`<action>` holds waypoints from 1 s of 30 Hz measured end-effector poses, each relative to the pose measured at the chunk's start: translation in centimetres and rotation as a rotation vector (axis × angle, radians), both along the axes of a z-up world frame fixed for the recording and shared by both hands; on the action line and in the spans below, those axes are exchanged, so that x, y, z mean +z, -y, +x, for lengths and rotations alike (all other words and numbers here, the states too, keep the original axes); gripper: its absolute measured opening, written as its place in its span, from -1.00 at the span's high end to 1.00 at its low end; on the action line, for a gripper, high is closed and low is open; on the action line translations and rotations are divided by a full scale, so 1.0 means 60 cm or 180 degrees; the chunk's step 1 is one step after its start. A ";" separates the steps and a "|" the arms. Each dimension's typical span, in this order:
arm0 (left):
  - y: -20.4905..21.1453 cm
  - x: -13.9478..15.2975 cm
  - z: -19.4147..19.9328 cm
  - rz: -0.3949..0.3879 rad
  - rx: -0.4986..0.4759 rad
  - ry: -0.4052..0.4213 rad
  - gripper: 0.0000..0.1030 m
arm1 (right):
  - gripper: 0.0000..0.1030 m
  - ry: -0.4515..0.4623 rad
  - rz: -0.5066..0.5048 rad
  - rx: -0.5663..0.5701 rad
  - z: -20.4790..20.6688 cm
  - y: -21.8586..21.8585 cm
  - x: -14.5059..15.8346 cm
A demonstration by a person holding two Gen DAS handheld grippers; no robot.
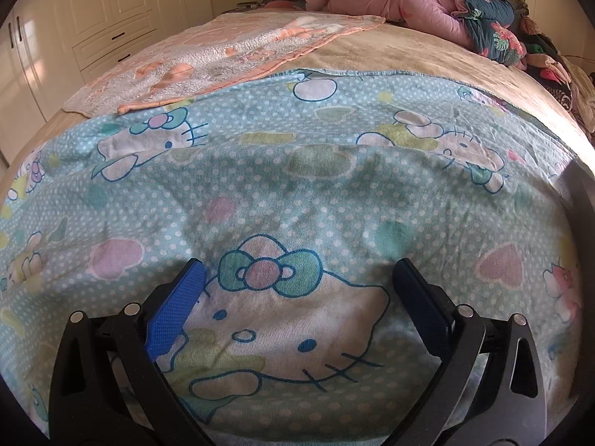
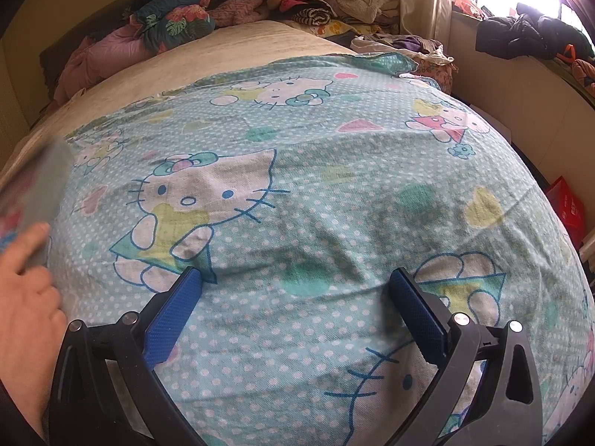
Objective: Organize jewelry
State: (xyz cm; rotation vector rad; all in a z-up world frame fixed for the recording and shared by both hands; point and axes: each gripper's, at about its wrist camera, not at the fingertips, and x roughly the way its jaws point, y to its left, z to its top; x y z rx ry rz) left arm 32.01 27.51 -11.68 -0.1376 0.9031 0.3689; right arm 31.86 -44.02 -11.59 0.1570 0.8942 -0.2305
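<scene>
Left wrist view showed the left claw (image 1: 297, 278) spread wide and empty over the cartoon-cat sheet (image 1: 297, 186) on the bed; no jewelry or box ahead of it, only a pink towel (image 1: 223, 52) far ahead. Right wrist view: right claw (image 2: 295, 282) likewise agape, holding nothing, with a bare hand (image 2: 26, 282) just left of it by something blurred I could not identify. Jewelry was not visible anywhere, so organizing looked not yet begun, everything left.
</scene>
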 end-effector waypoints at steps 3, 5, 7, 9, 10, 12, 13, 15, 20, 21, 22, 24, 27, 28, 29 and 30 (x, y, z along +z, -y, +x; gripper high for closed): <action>0.001 0.000 0.002 0.0001 0.0000 0.0000 -0.81 | -0.90 -0.0002 0.0001 0.0000 0.000 0.000 0.000; 0.001 -0.001 0.001 -0.0001 0.0000 -0.0001 -0.81 | -0.90 0.0000 -0.0001 0.0000 0.000 0.000 0.001; 0.002 0.000 -0.002 0.0009 0.0004 0.0006 -0.81 | -0.90 -0.0001 0.0000 0.0000 0.000 0.001 0.001; 0.001 -0.002 0.002 0.0008 0.0005 0.0025 -0.81 | -0.90 -0.0001 -0.0001 0.0000 0.000 0.000 0.000; 0.001 -0.002 0.002 0.0002 0.0007 0.0031 -0.81 | -0.90 -0.0002 -0.0003 0.0000 0.000 0.000 0.000; 0.001 -0.002 0.001 -0.0011 0.0007 0.0037 -0.81 | -0.90 0.0000 0.0002 0.0000 -0.001 0.001 0.001; -0.001 -0.002 0.002 -0.0039 0.0006 0.0031 -0.81 | -0.90 -0.0002 -0.0001 0.0000 0.000 0.000 0.000; -0.002 -0.002 0.003 -0.0064 0.0005 0.0026 -0.81 | -0.90 -0.0001 -0.0001 0.0000 -0.001 0.001 0.001; -0.001 -0.001 0.005 -0.0046 0.0005 0.0027 -0.81 | -0.90 -0.0002 -0.0001 0.0000 0.000 0.000 0.000; 0.001 -0.002 0.005 -0.0026 0.0008 0.0023 -0.81 | -0.90 -0.0001 -0.0001 0.0000 0.000 0.001 0.000; 0.001 -0.002 0.004 -0.0014 0.0011 0.0022 -0.81 | -0.90 -0.0001 0.0000 0.0000 0.000 0.000 0.000; 0.004 -0.003 0.005 0.0010 0.0017 0.0007 -0.81 | -0.90 -0.0001 -0.0002 0.0000 0.000 0.000 0.000; 0.000 -0.004 0.005 -0.0050 0.0014 0.0015 -0.81 | -0.90 -0.0001 -0.0002 0.0000 0.000 0.000 0.000; 0.000 -0.004 0.003 -0.0042 0.0015 0.0028 -0.81 | -0.90 -0.0001 -0.0001 0.0000 0.000 0.001 0.000; 0.003 -0.004 0.002 -0.0020 0.0022 0.0021 -0.81 | -0.90 -0.0001 0.0000 0.0000 0.000 0.001 0.000; 0.004 -0.004 0.001 -0.0003 0.0032 0.0015 -0.81 | -0.90 -0.0001 0.0000 0.0000 0.000 0.001 0.001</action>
